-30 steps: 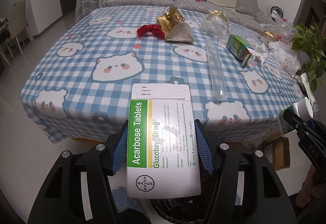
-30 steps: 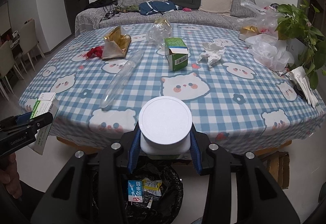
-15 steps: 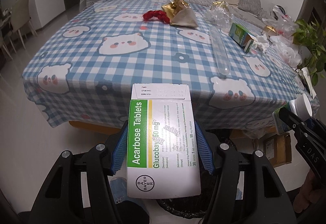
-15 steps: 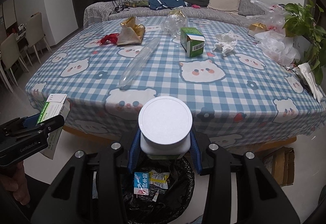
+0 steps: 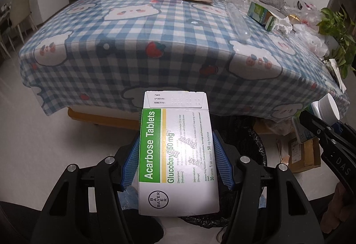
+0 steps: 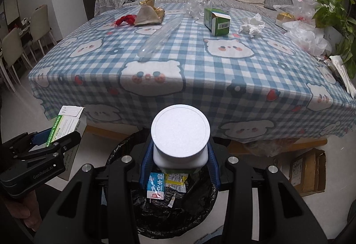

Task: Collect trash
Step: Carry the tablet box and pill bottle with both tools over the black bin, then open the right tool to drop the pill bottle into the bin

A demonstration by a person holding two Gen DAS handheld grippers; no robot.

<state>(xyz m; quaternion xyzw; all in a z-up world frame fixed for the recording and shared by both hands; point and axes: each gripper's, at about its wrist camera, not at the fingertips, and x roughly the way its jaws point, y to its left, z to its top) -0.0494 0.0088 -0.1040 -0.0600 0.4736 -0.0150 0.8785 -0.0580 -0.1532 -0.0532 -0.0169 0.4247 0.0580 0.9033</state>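
My left gripper (image 5: pixel 175 161) is shut on a white and green Acarbose tablet box (image 5: pixel 175 150), held below the table edge over the rim of a black-lined trash bin (image 5: pixel 255 139). My right gripper (image 6: pixel 180 159) is shut on a white pill bottle (image 6: pixel 180 133) with a round white cap, directly above the bin (image 6: pixel 178 210), which holds a few wrappers. The left gripper and its box also show in the right wrist view (image 6: pixel 64 126). The right gripper with the bottle shows at the right of the left wrist view (image 5: pixel 327 108).
On the checked tablecloth (image 6: pixel 200 70) lie a clear plastic tube (image 6: pixel 160 37), a green carton (image 6: pixel 217 21), crumpled tissue (image 6: pixel 252 25), a gold wrapper (image 6: pixel 149 13), a red scrap (image 6: pixel 124 19) and plastic bags (image 6: pixel 307 37). A cardboard box (image 6: pixel 309 173) sits on the floor right of the bin.
Both grippers have moved down and back from the table edge, so the tabletop now sits higher in view and more of the bin shows. Both still hold their items.
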